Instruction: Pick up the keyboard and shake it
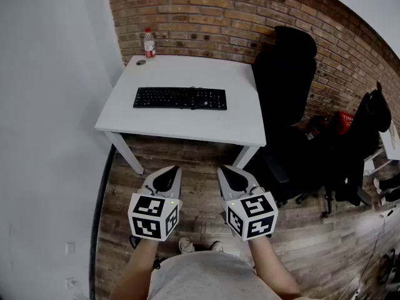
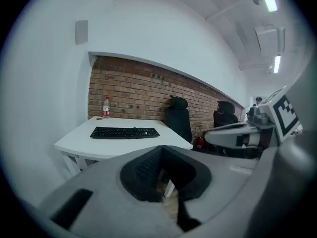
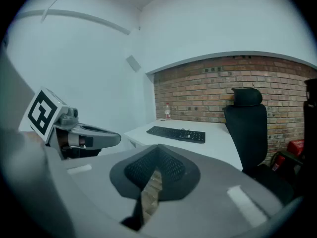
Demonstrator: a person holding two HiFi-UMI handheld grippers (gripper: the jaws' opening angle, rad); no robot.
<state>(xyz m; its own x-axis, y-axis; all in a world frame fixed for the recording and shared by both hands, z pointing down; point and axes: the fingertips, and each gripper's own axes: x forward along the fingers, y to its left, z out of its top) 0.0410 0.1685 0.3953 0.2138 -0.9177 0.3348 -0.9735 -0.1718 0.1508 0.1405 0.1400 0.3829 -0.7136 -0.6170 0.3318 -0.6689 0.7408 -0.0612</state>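
Table by brick wall bears keyboard; left gripper and right gripper fingers clenched.

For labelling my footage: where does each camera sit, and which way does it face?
Head view: on the person's head, looking steeply down at table, keyboard, forearms, left tongs and right tongs, both shut.
Left gripper view: on the left tongs, facing the table over its shut jaws; right tongs at right.
Right gripper view: on the right tongs, facing the table; left tongs at left.
Shared: all show the keyboard on the table.
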